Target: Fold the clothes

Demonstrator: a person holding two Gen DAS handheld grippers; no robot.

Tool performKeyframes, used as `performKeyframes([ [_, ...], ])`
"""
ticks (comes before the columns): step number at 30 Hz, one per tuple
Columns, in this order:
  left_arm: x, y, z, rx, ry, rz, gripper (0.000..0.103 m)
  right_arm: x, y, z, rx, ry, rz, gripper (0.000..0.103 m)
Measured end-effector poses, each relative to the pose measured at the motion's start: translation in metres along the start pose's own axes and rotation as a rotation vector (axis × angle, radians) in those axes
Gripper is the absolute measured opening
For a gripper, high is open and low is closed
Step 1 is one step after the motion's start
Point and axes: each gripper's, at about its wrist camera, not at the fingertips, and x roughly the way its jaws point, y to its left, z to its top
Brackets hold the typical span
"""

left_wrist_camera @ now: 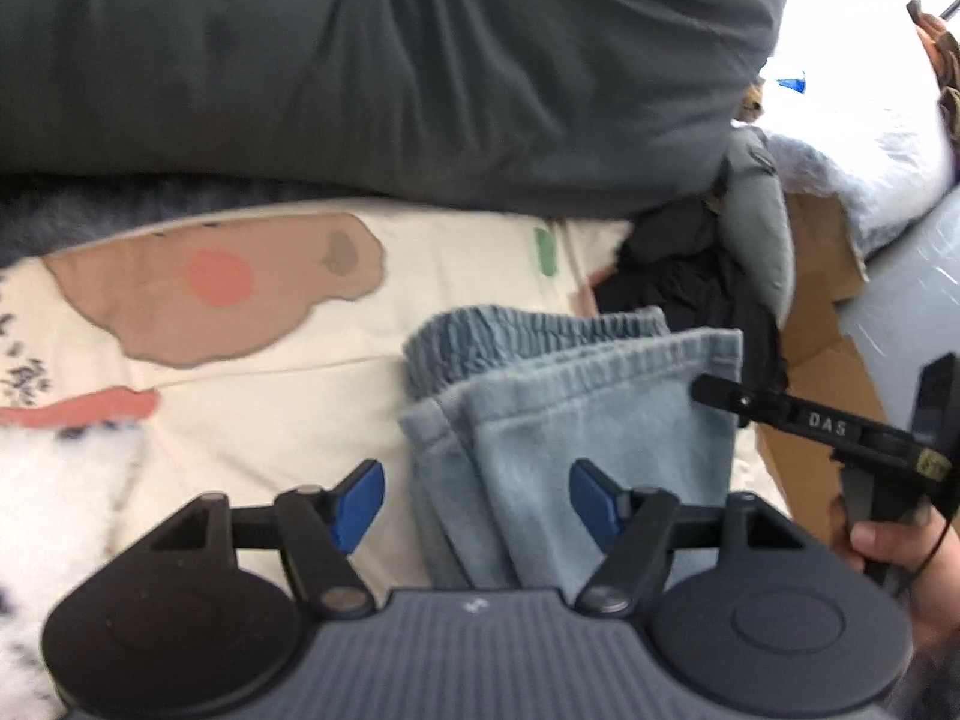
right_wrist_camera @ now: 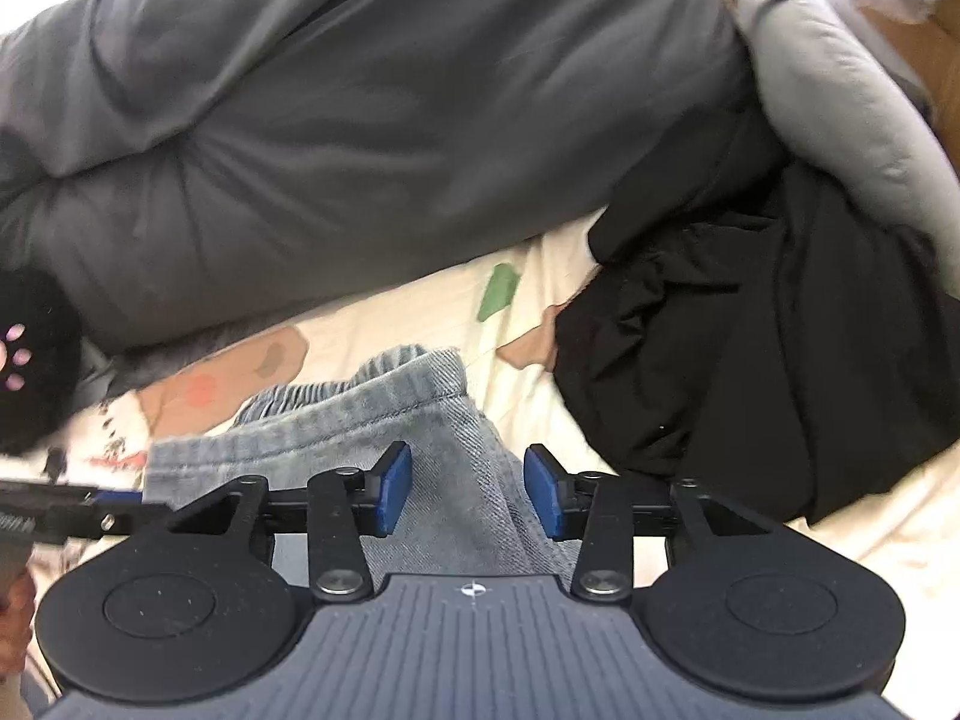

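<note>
On the patterned bedsheet (left_wrist_camera: 288, 372), folded blue jeans (left_wrist_camera: 576, 420) are lying flat; you are holding both hand-held grippers, left (left_wrist_camera: 477, 501) and right (right_wrist_camera: 468, 492), released over them.

A big grey duvet (left_wrist_camera: 390, 72) lies bunched across a cream bedsheet (left_wrist_camera: 288, 396) printed with a brown cartoon animal (left_wrist_camera: 210, 282). Torn cardboard (left_wrist_camera: 828, 324) lies at the right.

Grey duvet (left_wrist_camera: 390, 60) on cartoon-print bedsheet (left_wrist_camera: 270, 360); bright daylight.
</note>
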Motion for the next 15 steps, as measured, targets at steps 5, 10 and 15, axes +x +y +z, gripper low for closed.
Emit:
performKeyframes([
  [5, 0.008, 0.005, 0.004, -0.069, -0.009, -0.023, 0.068, 0.009, -0.002, 0.003, -0.048, 0.042, 0.038, 0.053],
  [10, 0.004, -0.003, 0.006, -0.062, -0.045, -0.01, 0.042, 0.022, -0.002, 0.002, -0.105, 0.044, 0.071, 0.056],
  [15, -0.003, -0.01, 0.003, -0.036, -0.073, -0.011, 0.038, 0.02, 0.004, 0.012, -0.137, 0.027, 0.103, 0.053],
])
